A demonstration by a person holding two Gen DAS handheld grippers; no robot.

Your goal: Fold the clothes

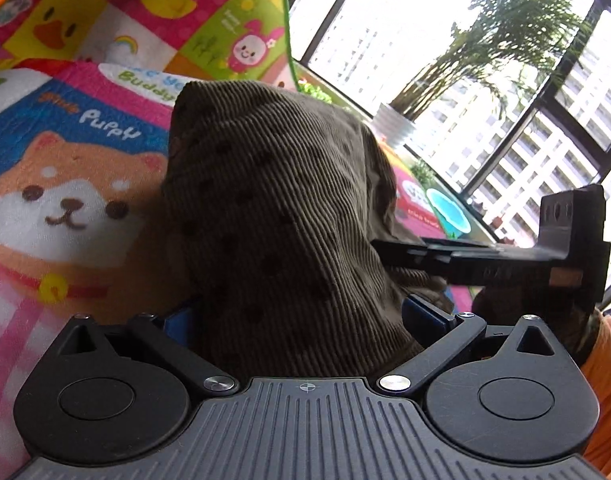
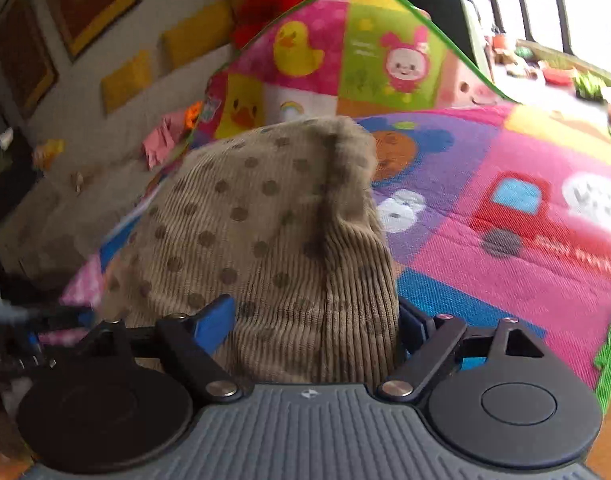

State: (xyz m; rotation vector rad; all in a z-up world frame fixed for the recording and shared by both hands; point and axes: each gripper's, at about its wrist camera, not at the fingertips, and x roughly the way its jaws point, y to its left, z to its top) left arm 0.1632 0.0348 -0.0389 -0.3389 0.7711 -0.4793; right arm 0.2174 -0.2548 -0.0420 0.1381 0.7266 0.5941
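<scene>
Two wrist-camera views show a brown corduroy garment (image 1: 289, 220) held up between two hand-held tools above a cartoon-printed play mat (image 1: 77, 184).

In the left wrist view, the garment fills the centre of the frame, rising from the bottom centre where the left tool (image 1: 301, 320) pinches it between blue-padded fingers. The cloth stands like a tall hump, its long axis running from the tool straight up the frame. The right tool (image 1: 389, 252) enters from the right edge as a dark horizontal bar, its tip against the garment's right side. Windows and a potted plant (image 1: 505, 40) fill the upper right.

In the right wrist view, the same garment (image 2: 277, 232) looks paler tan. Its fine ribs run lengthwise and darker dots are scattered over it. It again rises from the bottom centre, where the right tool (image 2: 309, 324) grips it between a blue pad (image 2: 215, 322) on the left and another on the right. The top edge droops softly into a rounded fold. The mat (image 2: 505, 208) spreads to the right, one end propped upright in the upper centre.

Both tools hold the cloth equally close, each gripping a bunched lower edge. The fabric looks thick, soft and limp. Whether it is being opened out or brought together cannot be judged
</scene>
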